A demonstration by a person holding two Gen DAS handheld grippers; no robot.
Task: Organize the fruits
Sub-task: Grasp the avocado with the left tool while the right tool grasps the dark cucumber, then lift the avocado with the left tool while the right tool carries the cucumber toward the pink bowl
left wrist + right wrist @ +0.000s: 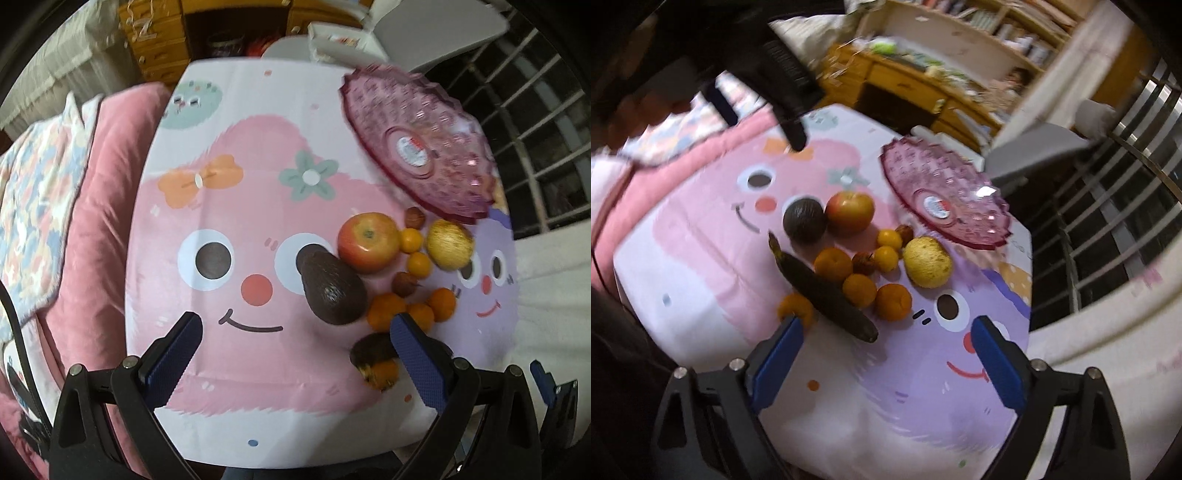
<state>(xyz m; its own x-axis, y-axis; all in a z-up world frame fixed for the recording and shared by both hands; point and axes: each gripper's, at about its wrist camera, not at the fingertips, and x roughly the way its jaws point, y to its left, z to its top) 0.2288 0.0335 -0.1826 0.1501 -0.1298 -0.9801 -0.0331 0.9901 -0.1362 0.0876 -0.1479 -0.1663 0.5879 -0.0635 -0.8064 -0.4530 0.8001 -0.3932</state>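
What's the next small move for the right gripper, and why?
Probably ease the right gripper forward and down onto the blackened banana: both grippers are open and empty, the banana lies nearest its fingers, all the fruit sits on the tablecloth, and the pink dish holds nothing.

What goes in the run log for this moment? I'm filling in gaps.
stage: before first pick | left gripper: open, empty | right gripper: open, empty | pink dish: empty | fruits: loose on tablecloth
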